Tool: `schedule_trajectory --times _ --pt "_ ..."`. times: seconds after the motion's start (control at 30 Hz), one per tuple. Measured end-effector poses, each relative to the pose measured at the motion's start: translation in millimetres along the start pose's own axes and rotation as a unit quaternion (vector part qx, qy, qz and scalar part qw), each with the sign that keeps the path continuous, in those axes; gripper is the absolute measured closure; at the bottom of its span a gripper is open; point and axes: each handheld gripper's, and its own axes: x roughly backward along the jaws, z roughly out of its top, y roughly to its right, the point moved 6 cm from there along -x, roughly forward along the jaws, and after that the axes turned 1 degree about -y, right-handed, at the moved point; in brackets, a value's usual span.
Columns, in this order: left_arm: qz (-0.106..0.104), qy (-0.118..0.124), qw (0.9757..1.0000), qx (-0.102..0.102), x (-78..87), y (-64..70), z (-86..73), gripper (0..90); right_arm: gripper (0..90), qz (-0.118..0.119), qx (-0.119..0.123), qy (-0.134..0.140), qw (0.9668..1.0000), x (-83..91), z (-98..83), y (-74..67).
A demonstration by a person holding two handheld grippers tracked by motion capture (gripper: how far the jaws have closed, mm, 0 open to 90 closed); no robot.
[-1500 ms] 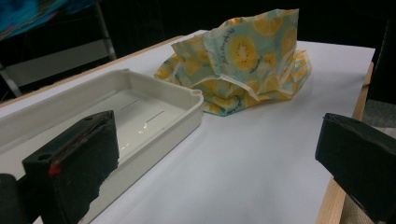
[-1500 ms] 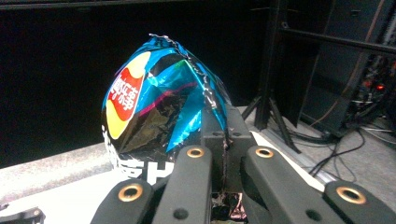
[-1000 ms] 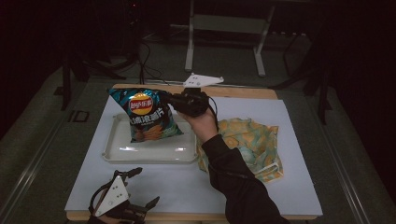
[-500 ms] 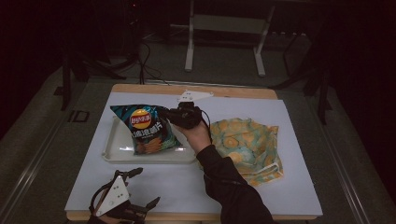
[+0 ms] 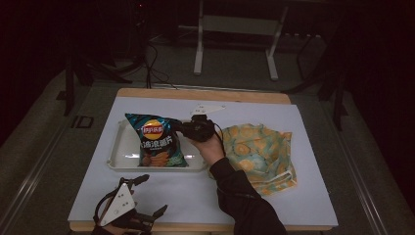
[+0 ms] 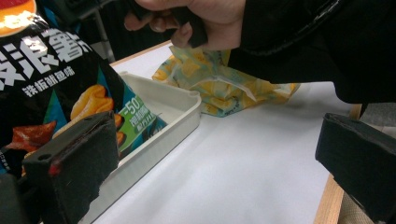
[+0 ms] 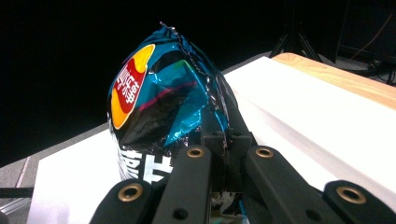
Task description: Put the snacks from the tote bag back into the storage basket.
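The bag of crisps (image 5: 157, 140) lies in the white tray (image 5: 120, 152) at about nine o'clock on the desk (image 5: 303, 147), its lower end resting in the tray and its top seam lifted. The right gripper (image 5: 188, 128) has its fingers pinched tight on the crimped side seam at the bag's three o'clock edge. The bag looks light, puffed with air and slick, and its contents break easily, so I judge the flat seam the best place to hold: squeezing the belly could crush the crisps or let the foil slip. The left gripper (image 5: 147, 196) rests at seven o'clock near the desk's edge, fingers spread and holding nothing. A yellow patterned cloth (image 5: 264, 152) lies at three o'clock.
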Motion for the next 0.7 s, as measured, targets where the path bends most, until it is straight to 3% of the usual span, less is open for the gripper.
schedule_trajectory --times 0.47,0.7 --pt "-0.003 0.0 1.0 0.001 -0.8 0.3 0.3 0.1 90.0 -0.02 -0.029 -0.024 0.9991 -8.2 -12.6 27.5" --pt "-0.006 0.001 1.0 0.001 -0.9 0.9 0.4 0.1 89.9 -0.047 -0.036 -0.043 0.9973 -15.4 -16.8 42.4"
